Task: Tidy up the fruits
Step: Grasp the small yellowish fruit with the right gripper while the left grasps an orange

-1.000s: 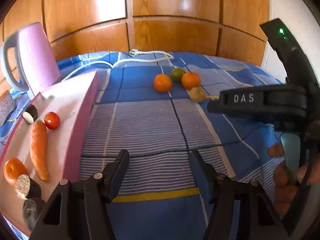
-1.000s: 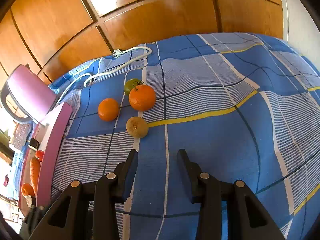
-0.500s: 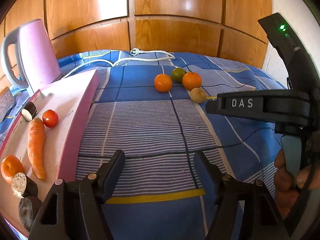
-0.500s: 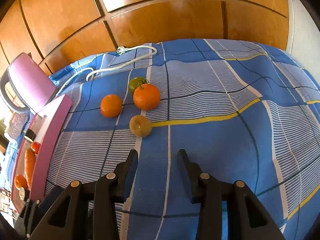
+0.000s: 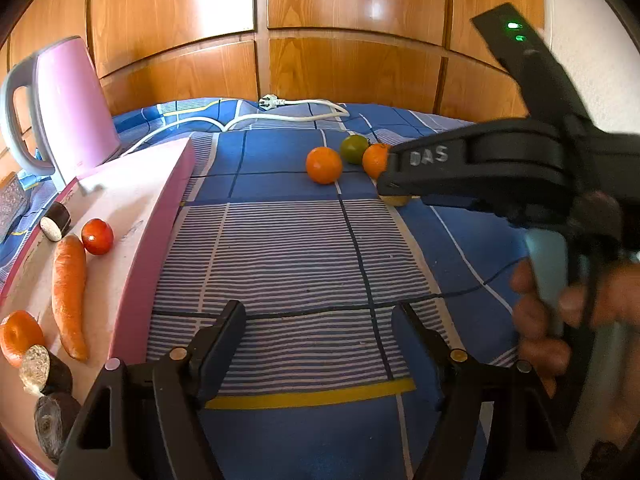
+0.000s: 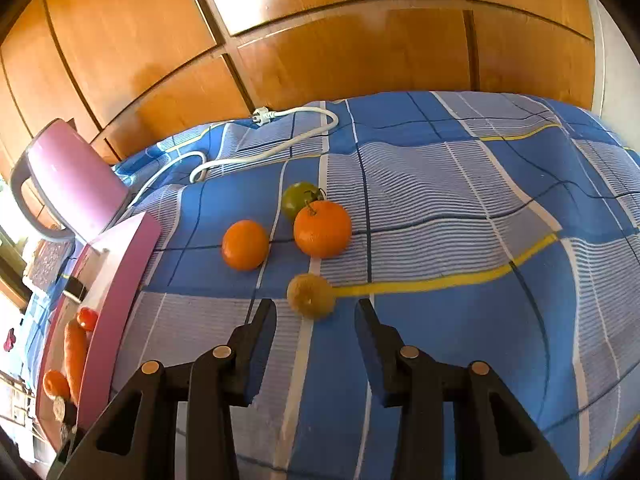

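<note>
The right claw (image 6: 315, 322) has come forward since a second ago: the brownish-yellow fruit (image 6: 311, 295), then well ahead of its tips, now sits just beyond them and lined up with the gap. In the left wrist view the same claw has swung across and hides most of that fruit.

The step in hand looks like the reach for the first fruit. The right claw's jaws stand wide and hold nothing; the fruit is at their mouth but not yet between them. The left claw (image 5: 318, 330) is also wide and empty, hovering over the striped blue bedspread (image 5: 288, 248), apart from everything.

The other fruits lie farther back on the bedspread: a small orange (image 6: 245, 245), a larger orange (image 6: 322, 229) and a green fruit (image 6: 299, 199) touching it from behind. The pink tray (image 5: 148, 256) to the left already carries a carrot (image 5: 69, 292) and a tomato (image 5: 97, 236) (likely the destination, though that is a guess).

Next, the right claw probably needs to advance a little farther until the fruit sits between the pads, then close gently; a round fruit on soft cloth may roll away if nudged off-centre.
</note>
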